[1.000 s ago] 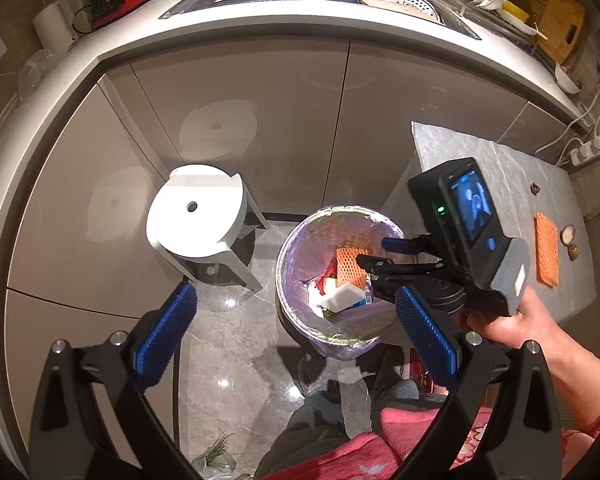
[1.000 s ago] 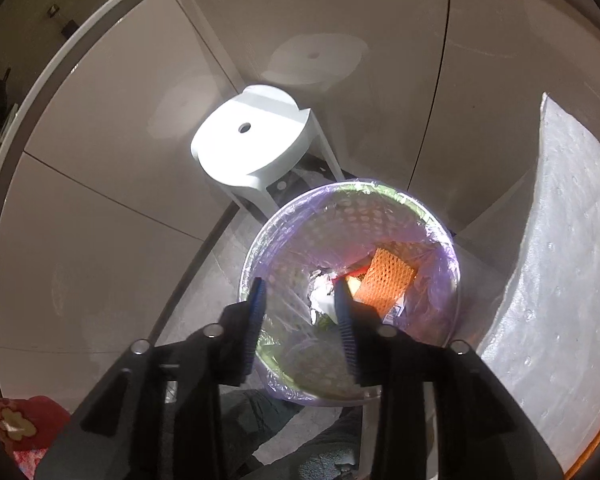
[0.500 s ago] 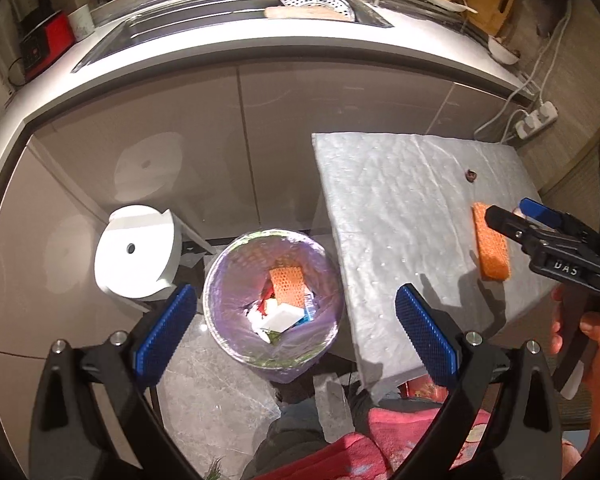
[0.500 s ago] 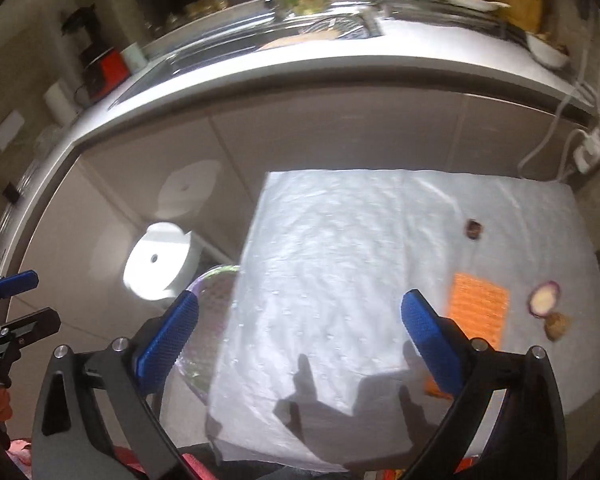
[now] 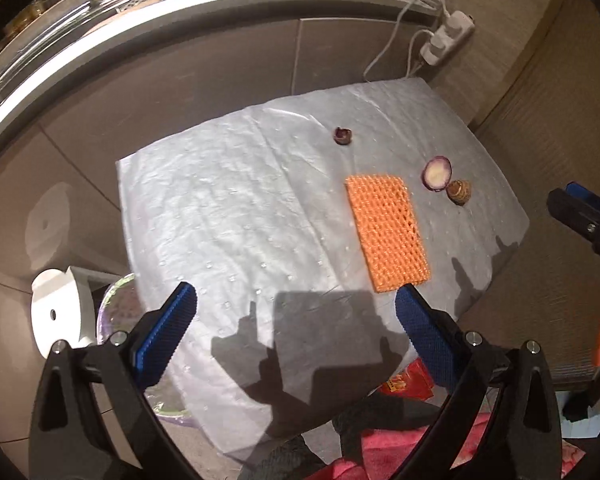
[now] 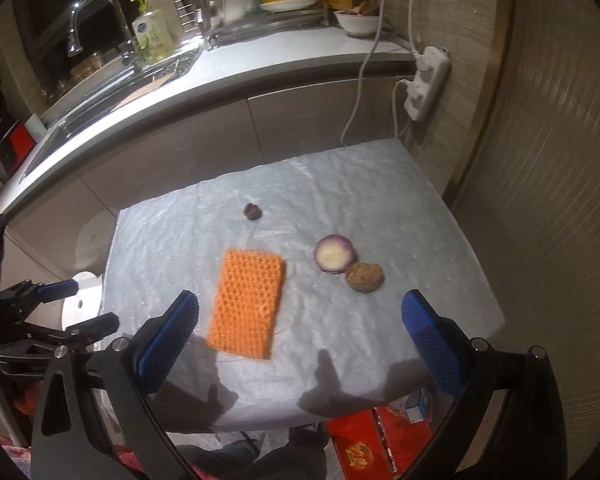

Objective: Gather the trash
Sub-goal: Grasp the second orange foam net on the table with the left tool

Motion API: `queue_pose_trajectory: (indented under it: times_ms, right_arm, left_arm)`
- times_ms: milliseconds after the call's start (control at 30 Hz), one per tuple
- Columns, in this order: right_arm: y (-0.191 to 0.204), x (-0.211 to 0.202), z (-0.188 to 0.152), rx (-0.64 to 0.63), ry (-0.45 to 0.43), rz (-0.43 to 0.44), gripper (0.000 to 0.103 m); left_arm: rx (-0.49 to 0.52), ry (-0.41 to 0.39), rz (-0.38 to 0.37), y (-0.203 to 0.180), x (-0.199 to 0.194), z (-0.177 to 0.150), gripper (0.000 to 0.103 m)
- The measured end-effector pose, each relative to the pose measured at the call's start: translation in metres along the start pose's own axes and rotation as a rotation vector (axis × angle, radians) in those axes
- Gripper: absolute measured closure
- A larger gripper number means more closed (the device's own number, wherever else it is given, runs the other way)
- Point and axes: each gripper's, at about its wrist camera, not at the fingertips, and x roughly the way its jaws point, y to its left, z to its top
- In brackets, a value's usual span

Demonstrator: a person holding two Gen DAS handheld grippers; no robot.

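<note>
An orange foam net (image 5: 386,233) (image 6: 247,303) lies flat on the small table covered in white plastic (image 5: 228,208) (image 6: 400,200). Beside it lie a purple onion half (image 5: 437,173) (image 6: 335,257), a brown root end (image 5: 458,192) (image 6: 364,277) and a small dark peel scrap (image 5: 342,135) (image 6: 252,211). My left gripper (image 5: 296,330) is open and empty above the table's near edge. My right gripper (image 6: 300,338) is open and empty above the table, just short of the net. The lined trash bin (image 5: 114,312) peeks out at the table's left edge.
A white stool (image 5: 56,314) (image 6: 80,300) stands left of the bin. The kitchen counter with sink (image 6: 140,76) runs behind. A power strip (image 5: 446,42) (image 6: 426,80) hangs on the wall. A red box (image 6: 364,444) lies on the floor under the table.
Both grippers have swung right, away from the bin, to over the table. The right gripper, nearly shut above the bin a second ago, stands wide open and empty.
</note>
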Motion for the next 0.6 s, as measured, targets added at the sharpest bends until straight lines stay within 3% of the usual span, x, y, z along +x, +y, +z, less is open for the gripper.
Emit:
queue_pose_trajectory:
  times_ms: [133,300,533,600]
  right_arm:
    - [-0.032,-0.007,0.0,0.016,0.012,-0.043,0.002]
    - [-0.067,-0.011,-0.005,0.039,0.041,-0.08,0.002]
    - [-0.094,-0.015,-0.015,0.046,0.058,-0.103,0.002]
    - [-0.099,-0.015,-0.016,0.048,0.06,-0.104,0.002]
  left_arm:
    - [0.031,0.047,-0.025,-0.038,0.044,0.018,0.008]
    - [0.068,0.086,-0.002,-0.072,0.086,0.025,0.008]
    - [0.077,0.129,0.006,-0.094,0.119,0.029,0.008]
    - [0.075,0.14,0.0,-0.097,0.125,0.03,0.014]
